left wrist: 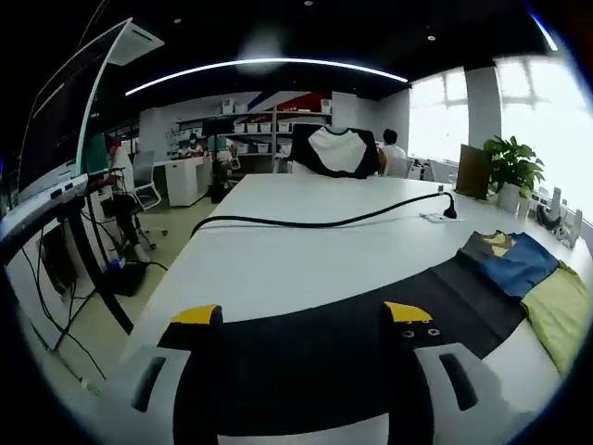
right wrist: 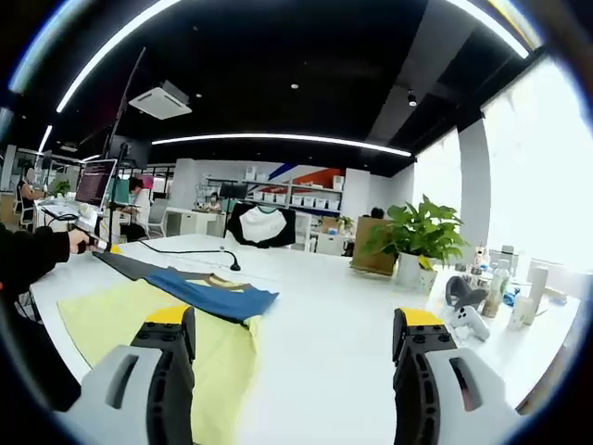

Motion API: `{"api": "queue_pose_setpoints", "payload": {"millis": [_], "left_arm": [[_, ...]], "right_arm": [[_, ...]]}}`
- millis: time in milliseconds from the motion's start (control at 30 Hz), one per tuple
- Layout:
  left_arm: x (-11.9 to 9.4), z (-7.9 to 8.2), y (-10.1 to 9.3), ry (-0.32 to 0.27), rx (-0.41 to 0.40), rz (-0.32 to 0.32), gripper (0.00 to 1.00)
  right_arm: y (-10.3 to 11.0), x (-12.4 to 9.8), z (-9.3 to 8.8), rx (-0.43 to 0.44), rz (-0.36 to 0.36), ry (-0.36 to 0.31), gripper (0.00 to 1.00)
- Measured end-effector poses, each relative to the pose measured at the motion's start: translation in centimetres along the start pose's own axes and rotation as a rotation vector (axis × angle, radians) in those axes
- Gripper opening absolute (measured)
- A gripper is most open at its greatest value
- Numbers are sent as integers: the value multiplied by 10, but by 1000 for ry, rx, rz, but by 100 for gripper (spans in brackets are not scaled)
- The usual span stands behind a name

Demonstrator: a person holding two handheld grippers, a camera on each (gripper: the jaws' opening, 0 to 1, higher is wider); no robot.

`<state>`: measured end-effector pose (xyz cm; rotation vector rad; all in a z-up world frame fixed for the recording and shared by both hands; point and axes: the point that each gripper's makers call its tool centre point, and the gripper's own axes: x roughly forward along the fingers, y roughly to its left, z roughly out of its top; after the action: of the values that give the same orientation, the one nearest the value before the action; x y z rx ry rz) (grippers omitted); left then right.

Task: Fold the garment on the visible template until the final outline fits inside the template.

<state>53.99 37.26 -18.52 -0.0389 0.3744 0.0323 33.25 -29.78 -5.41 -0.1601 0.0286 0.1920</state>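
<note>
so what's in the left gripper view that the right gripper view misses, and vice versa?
Left gripper view alone: the black cable snaking over the white table to its plug, and the garment's black part lying between that open gripper's jaws.

Right gripper view alone: a person's sleeve and hand at the garment's far end, and bottles and small items at the table's edge.

Both: the garment's blue and yellow sections, the potted plant, the chair with a black-and-white shirt.

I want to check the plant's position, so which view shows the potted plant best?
The right gripper view: the potted plant stands near mid-frame on the white table, leaves and pot distinct. The left gripper view shows it smaller, at the right edge against bright windows.
</note>
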Motion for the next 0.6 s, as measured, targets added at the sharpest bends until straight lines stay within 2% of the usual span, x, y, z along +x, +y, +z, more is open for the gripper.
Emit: {"api": "queue_pose_setpoints", "payload": {"millis": [100, 167, 233, 267, 333, 400, 600], "left_arm": [[-6, -2, 2, -7, 16, 16, 63], [-7, -4, 4, -10, 51, 38, 62], [-3, -17, 3, 59, 32, 11, 62], [-3, -22, 3, 79, -19, 4, 61], [-9, -12, 0, 21, 39, 3, 56], [-13, -15, 1, 39, 21, 17, 53], [-13, -14, 0, 66, 16, 36, 50]], "right_arm": [[1, -2, 0, 10, 13, 1, 89], [0, -3, 0, 14, 11, 3, 87], [0, -6, -1, 23, 6, 8, 88], [2, -9, 1, 27, 15, 4, 88], [7, -13, 5, 23, 30, -4, 88], [7, -15, 8, -19, 22, -2, 90], [1, -15, 8, 12, 12, -10, 90]]}}
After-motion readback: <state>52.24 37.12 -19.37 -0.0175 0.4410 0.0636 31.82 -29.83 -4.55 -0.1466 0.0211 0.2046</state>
